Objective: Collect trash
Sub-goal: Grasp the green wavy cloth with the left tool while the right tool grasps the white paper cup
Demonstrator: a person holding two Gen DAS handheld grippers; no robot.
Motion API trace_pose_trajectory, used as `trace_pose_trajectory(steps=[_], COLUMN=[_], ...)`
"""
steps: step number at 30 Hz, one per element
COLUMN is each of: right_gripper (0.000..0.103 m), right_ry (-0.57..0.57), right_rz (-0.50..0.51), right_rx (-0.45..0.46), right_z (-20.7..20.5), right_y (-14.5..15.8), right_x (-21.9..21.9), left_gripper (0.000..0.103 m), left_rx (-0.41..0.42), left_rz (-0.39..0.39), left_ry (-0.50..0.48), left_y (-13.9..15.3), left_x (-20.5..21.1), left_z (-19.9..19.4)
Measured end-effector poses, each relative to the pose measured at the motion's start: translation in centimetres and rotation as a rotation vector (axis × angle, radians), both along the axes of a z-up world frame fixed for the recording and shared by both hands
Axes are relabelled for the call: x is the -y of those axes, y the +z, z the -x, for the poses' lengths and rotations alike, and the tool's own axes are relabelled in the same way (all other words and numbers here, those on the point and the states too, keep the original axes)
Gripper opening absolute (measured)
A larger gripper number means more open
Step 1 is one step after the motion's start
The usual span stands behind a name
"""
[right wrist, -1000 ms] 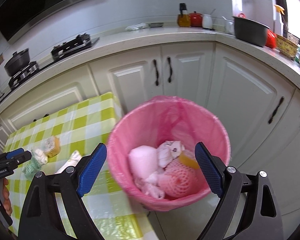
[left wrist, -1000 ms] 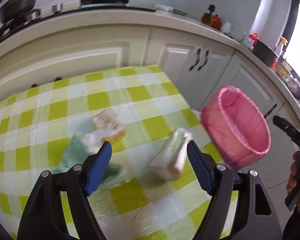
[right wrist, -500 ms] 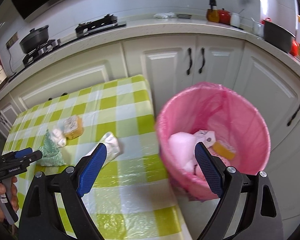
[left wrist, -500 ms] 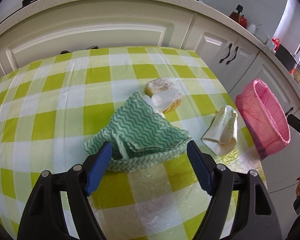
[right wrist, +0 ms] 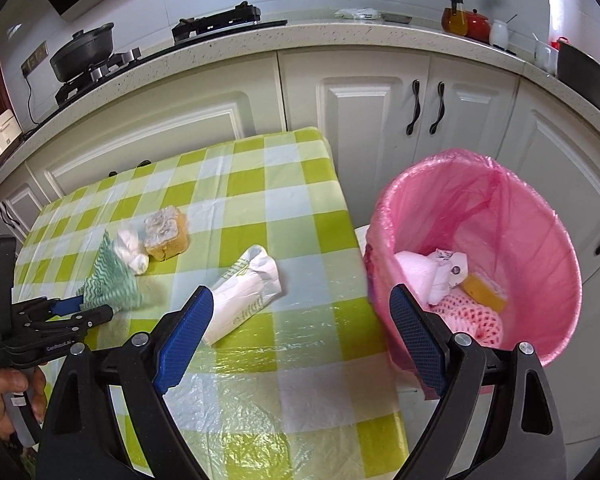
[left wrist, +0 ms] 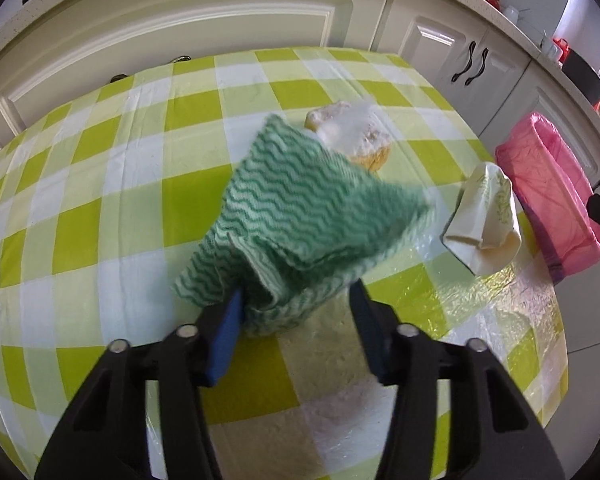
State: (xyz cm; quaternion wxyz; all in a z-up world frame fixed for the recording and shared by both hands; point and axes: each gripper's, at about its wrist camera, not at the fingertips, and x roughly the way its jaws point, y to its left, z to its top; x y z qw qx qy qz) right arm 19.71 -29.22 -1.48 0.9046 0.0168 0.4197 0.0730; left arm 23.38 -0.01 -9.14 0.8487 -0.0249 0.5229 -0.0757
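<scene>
Left claw (left wrist: 296,312) closing in on green wavy cloth (left wrist: 300,208), grasp step of trash collection.
Cloth sits crumpled on the checked surface (left wrist: 100,184), its near edge between the left claw's fingers; jaws partly narrowed but a gap shows on the right side, so likely not clamped yet. Right claw (right wrist: 300,340) is wide and holds nothing, hovering between surface edge and pink-lined bin (right wrist: 540,216), which already has trash inside. Sponge (right wrist: 166,232), white wad (right wrist: 130,250) and folded paper bag (right wrist: 246,292) lie on the surface, not yet collected. Next move calls for squeezing shut on the cloth, lifting, carrying it right to the bin.
</scene>
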Motion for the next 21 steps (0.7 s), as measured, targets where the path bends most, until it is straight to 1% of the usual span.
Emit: trace_pose_trajectory(steps=[2,3,4,5,6,8,12,21], right_gripper=[0.085,0.085,0.085,0.085,0.085,0.085,0.085,0.085], right_ry=[0.001,0.003,0.004,0.005,0.008,0.012,0.017,0.034], right_rz=[0.0,-0.001,-0.002,-0.003,-0.003,-0.003,-0.008,-0.012], right_rx=[-0.005,-0.008,-0.01,-0.013,-0.016,-0.02,-0.029,-0.051], right_z=[-0.2,-0.3,-0.4,-0.5,-0.5,-0.7,-1.0,-1.4], right_y=[-0.2,-0.3,-0.5,-0.6,-0.7,-1.0,-1.4,-2.5], right_x=[-0.3,-0.5,-0.6,-0.8,-1.0,-1.4,-2.0,-3.8], left_gripper=[0.035,0.029,0.025,0.018,0.012,0.008,0.006,0.006], left_rx=[-0.01,-0.014,-0.018,-0.02,-0.017,-0.009,0.013,0.084], left_rz=[0.003,0.002,0.005,0.01,0.015,0.029,0.081,0.115], left_ry=[-0.007,-0.012,-0.016,-0.021,-0.026,-0.042,-0.061,-0.058], left_y=[-0.3,-0.4,-0.5,-0.5,-0.5,-0.2,0.8,4.3], left_x=[0.0,0.0,0.0,0.0,-0.1,-0.1,-0.3,-0.9], left_z=[-0.2,-0.3,-0.3,-0.4,-0.3,-0.2,0.5,2.0])
